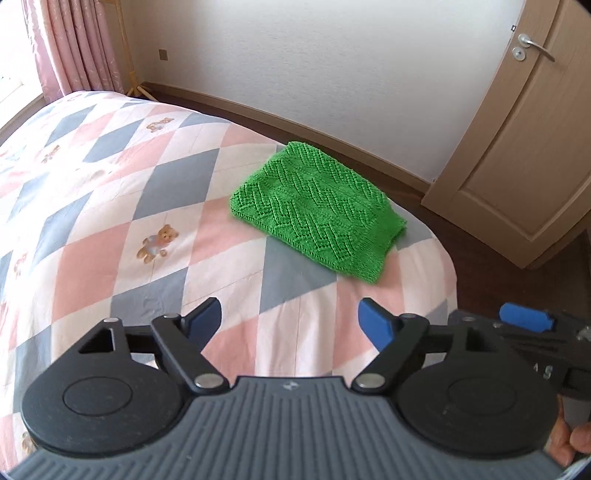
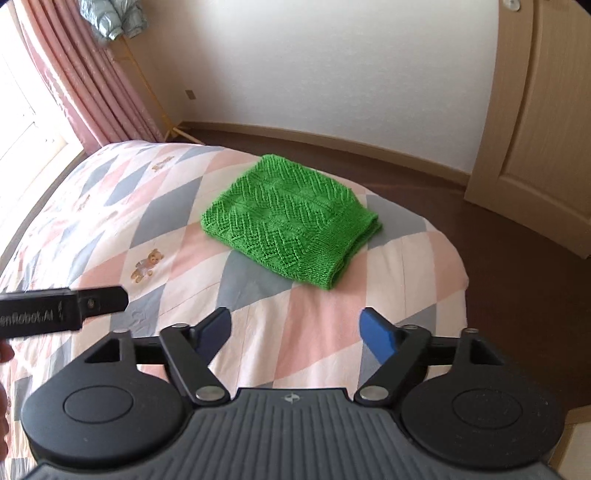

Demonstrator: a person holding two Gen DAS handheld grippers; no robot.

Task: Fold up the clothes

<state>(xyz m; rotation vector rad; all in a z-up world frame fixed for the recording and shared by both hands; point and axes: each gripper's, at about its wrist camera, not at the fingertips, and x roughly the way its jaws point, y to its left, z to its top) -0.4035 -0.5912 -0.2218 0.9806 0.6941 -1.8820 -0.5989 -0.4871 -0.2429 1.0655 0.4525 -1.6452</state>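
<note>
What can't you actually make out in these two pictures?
- Green knit garment: already folded, so its type and inner layers are hidden in both views.
- Item hanging by the curtain: cut off by the top edge, right wrist view.
- Left gripper and right gripper, jaws open: the person holding them is out of frame, except fingers at the edge.
- Door: cut off by the fisheye edge.

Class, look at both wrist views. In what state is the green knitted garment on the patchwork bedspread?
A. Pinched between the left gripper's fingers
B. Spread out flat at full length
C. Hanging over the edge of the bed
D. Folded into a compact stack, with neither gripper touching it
D: the green knitted garment lies as a layered bundle on the diamond-patterned patchwork bedspread, while the left gripper and right gripper are open, short of it.
</note>
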